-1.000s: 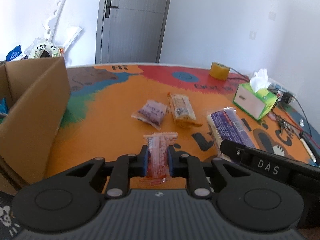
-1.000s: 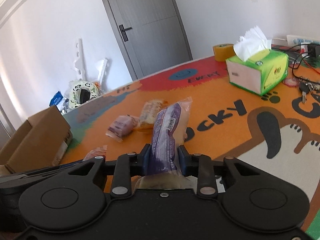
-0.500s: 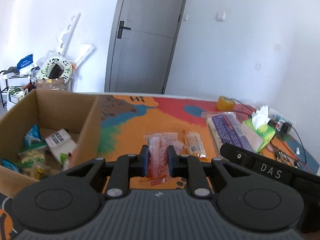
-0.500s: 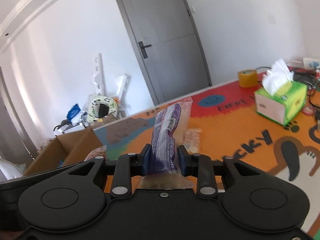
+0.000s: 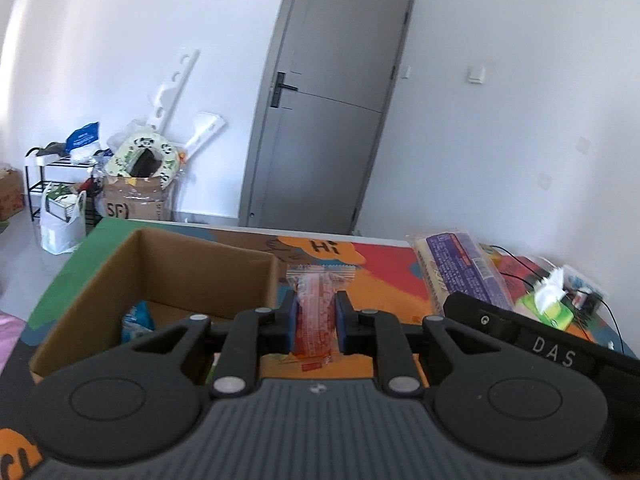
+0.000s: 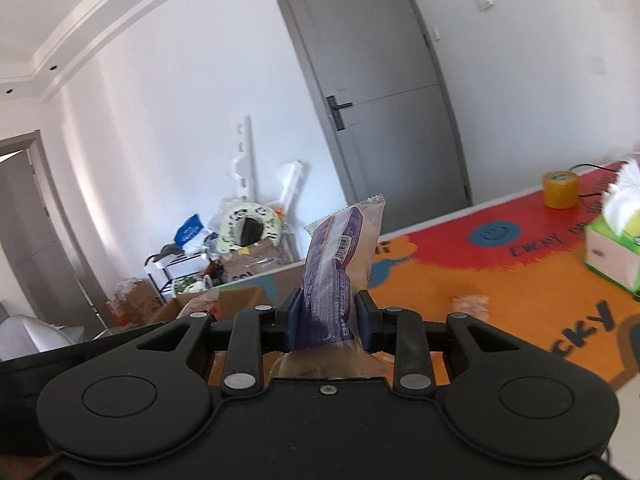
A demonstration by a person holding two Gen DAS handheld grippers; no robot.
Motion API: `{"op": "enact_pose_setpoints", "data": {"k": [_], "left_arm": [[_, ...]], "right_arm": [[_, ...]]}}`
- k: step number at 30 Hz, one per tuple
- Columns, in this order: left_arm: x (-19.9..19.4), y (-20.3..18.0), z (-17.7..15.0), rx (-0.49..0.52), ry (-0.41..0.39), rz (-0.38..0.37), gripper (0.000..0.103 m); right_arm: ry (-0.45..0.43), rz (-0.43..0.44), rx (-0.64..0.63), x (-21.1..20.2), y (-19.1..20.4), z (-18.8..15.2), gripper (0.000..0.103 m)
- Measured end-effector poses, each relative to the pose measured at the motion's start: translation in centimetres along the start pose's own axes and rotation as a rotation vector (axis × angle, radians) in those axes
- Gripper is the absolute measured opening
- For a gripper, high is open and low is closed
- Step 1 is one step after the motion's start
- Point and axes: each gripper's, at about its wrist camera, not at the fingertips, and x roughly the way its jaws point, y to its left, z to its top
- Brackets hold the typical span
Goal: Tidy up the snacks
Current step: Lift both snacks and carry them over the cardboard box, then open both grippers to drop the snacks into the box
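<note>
My left gripper [image 5: 314, 320] is shut on a small red snack packet [image 5: 316, 312] and holds it in the air by the right wall of an open cardboard box [image 5: 168, 276]. A blue packet [image 5: 138, 318] lies inside the box. My right gripper [image 6: 326, 320] is shut on a long purple-and-clear snack pack [image 6: 340, 268], held upright above the table. That pack also shows in the left wrist view [image 5: 460, 272], above the right gripper's body. One snack [image 6: 470, 306] lies on the mat.
The table is covered by a colourful orange and red mat [image 6: 460, 264]. A green tissue box [image 6: 614, 252] and a yellow tape roll [image 6: 560, 190] stand on its right side. Cables [image 5: 516, 268] run at the far right. A grey door [image 5: 332, 120] is behind.
Both grippers have risen and swung left with their snacks. The cardboard box has come nearer to the left gripper. The loose snacks have dropped out of the left wrist view.
</note>
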Motion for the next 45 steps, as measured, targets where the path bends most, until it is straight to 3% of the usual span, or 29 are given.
{"op": "enact_pose_setpoints", "data": {"k": [12,25,26,27,29,34,45], "left_arm": [[0.0,5.8,2.1,-0.067,-0.031,0.08,0.018],[0.4,10.5,2.3,-0.136,-0.024,0.094,0.018],[0.5,10.7,2.3,-0.14,-0.022,0.095,0.018],[0.6,11.0,2.2,-0.144,-0.02,0.095,0.018],[0.6,11.3,2.2,-0.148,-0.014,0.094,0.018],[0.9,11.4,2.1,-0.155,-0.001,0.087,0.018],[1.4,10.8,1.4,-0.142,0.045,0.103,0.025]], "right_arm": [[0.034,0.069,-0.048,3.3,4.7,0.4,0.03],[0.101,0.106,-0.09,6.1,8.6,0.1,0.031],[0.107,0.112,-0.095,6.2,8.8,0.0,0.035],[0.116,0.116,-0.104,6.4,9.1,-0.2,0.047],[0.105,0.096,-0.109,6.3,9.3,-0.3,0.055],[0.106,0.069,-0.089,6.1,8.5,0.1,0.057],[0.094,0.006,-0.06,4.3,6.1,-0.3,0.075]]}}
